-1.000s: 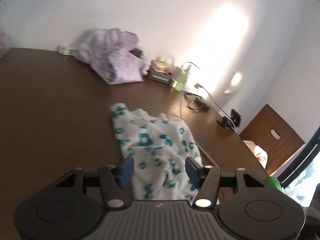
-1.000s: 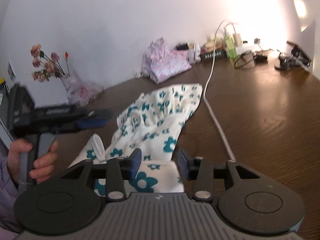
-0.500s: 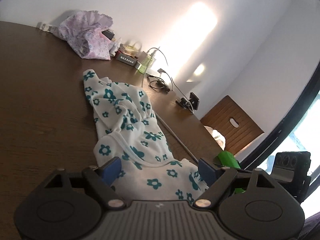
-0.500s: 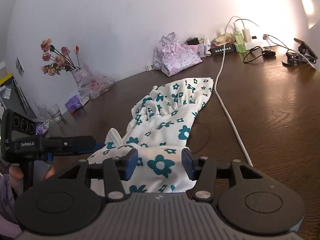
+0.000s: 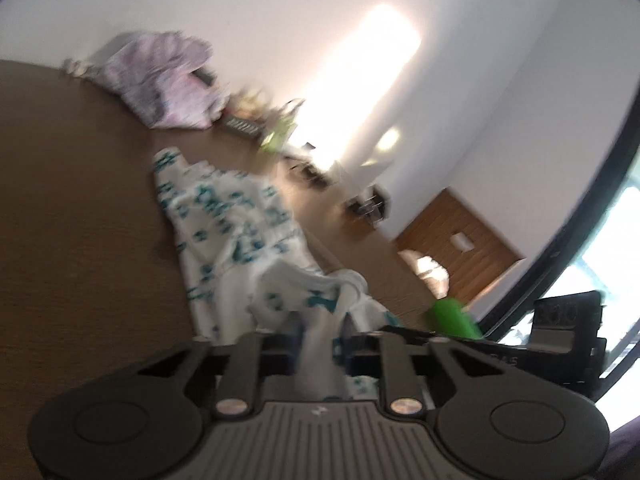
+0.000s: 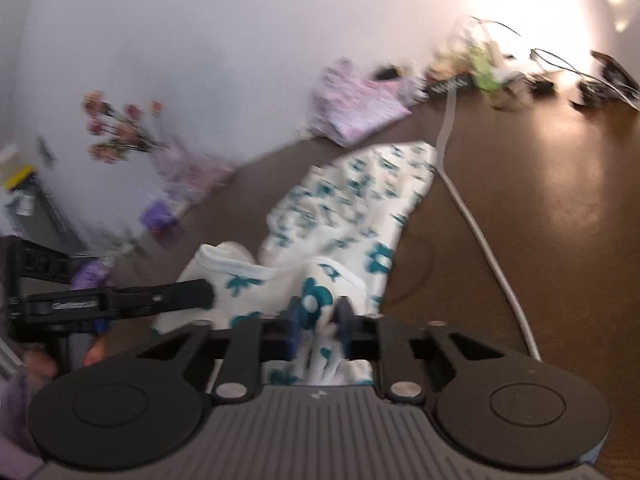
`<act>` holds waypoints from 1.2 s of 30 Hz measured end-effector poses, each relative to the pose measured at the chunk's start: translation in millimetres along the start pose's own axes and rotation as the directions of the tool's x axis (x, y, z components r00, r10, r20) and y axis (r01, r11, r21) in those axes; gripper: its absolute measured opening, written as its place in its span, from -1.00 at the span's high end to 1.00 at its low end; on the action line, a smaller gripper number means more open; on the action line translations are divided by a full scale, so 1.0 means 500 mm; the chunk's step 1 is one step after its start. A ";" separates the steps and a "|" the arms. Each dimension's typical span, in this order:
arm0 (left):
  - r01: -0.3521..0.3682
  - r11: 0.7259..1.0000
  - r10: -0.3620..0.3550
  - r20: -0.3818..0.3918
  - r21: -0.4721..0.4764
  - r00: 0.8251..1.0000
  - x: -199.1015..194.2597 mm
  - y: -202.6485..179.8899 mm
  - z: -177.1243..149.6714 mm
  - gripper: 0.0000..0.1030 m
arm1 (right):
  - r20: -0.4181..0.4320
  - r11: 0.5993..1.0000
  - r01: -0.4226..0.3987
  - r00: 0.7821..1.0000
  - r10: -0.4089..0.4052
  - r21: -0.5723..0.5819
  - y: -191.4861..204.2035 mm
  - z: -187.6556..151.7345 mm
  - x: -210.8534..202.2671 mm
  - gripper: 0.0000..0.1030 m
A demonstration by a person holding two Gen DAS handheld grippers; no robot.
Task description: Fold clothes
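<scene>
A white garment with teal flowers (image 5: 224,208) lies stretched along the brown table (image 5: 80,208), its near end bunched and raised. My left gripper (image 5: 320,328) is closing, and a fold of that near end is pinched between its pads. In the right wrist view the same garment (image 6: 352,208) runs away from me. My right gripper (image 6: 318,320) is also closing, with the hem squeezed between its blue pads. The left gripper (image 6: 200,294) shows from the side at the left, a hand beneath it, gripping the neighbouring corner. Both views are blurred.
A pink crumpled garment (image 6: 356,116) sits at the back by the wall. A white cable (image 6: 480,232) runs along the garment's right side. Chargers and bottles (image 6: 480,68) crowd the far edge; flowers (image 6: 120,132) stand at left. A wooden chair (image 5: 460,252) stands beyond the table.
Both grippers went from open over the garment's near edge to pinched on it. The near end has lifted and bunched up. The left view has swung and dropped closer to the cloth.
</scene>
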State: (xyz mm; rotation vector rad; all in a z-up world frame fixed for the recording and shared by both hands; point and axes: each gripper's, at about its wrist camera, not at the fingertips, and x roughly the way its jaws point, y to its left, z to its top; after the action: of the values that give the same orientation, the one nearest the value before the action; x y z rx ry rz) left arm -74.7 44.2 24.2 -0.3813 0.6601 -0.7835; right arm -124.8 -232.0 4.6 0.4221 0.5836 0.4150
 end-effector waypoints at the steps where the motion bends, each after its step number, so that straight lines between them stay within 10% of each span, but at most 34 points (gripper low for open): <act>1: 0.050 0.999 -0.050 0.018 0.002 0.999 -0.007 -0.005 0.000 0.78 | 0.004 1.000 -0.030 1.000 0.030 0.002 0.002 0.002 -0.006 0.80; 5: 0.137 0.990 -0.136 0.037 -0.015 0.990 -0.004 -0.007 -0.008 0.78 | 0.022 0.971 -0.192 0.981 0.190 0.146 -0.032 0.005 -0.014 0.81; 12: -0.016 0.985 0.008 -0.047 -0.174 0.999 0.045 0.058 -0.019 0.68 | -0.028 0.977 -0.045 0.998 0.052 0.206 -0.063 -0.011 0.024 0.74; 16: -0.011 0.987 0.006 -0.034 -0.158 0.999 0.040 0.049 -0.019 0.57 | -0.031 0.987 0.038 0.999 -0.034 0.153 -0.048 -0.010 0.021 0.26; 22: -0.035 0.994 0.035 -0.007 -0.108 0.999 0.028 0.033 -0.012 -0.41 | -0.018 0.994 0.019 1.000 -0.017 0.111 -0.041 -0.001 0.004 -0.06; 25: -0.058 0.992 0.054 -0.036 -0.114 0.998 0.046 0.036 -0.006 -0.17 | -0.034 0.995 -0.012 0.999 0.015 0.097 -0.031 0.000 0.021 0.17; 27: -0.034 0.995 0.030 -0.045 -0.094 0.999 0.051 0.031 -0.006 0.47 | -0.032 0.997 -0.017 0.999 0.019 0.075 -0.018 0.003 0.025 0.62; 36: 0.008 0.991 -0.007 0.006 -0.132 1.000 0.007 0.040 -0.014 0.59 | 0.025 0.966 -0.229 0.974 0.227 0.125 -0.024 0.033 0.028 0.82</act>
State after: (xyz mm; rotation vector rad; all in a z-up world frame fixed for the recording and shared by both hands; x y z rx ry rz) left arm -67.0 54.2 6.8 -0.5069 0.7074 -0.7472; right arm -101.4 -239.8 4.9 0.6163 0.5550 0.5975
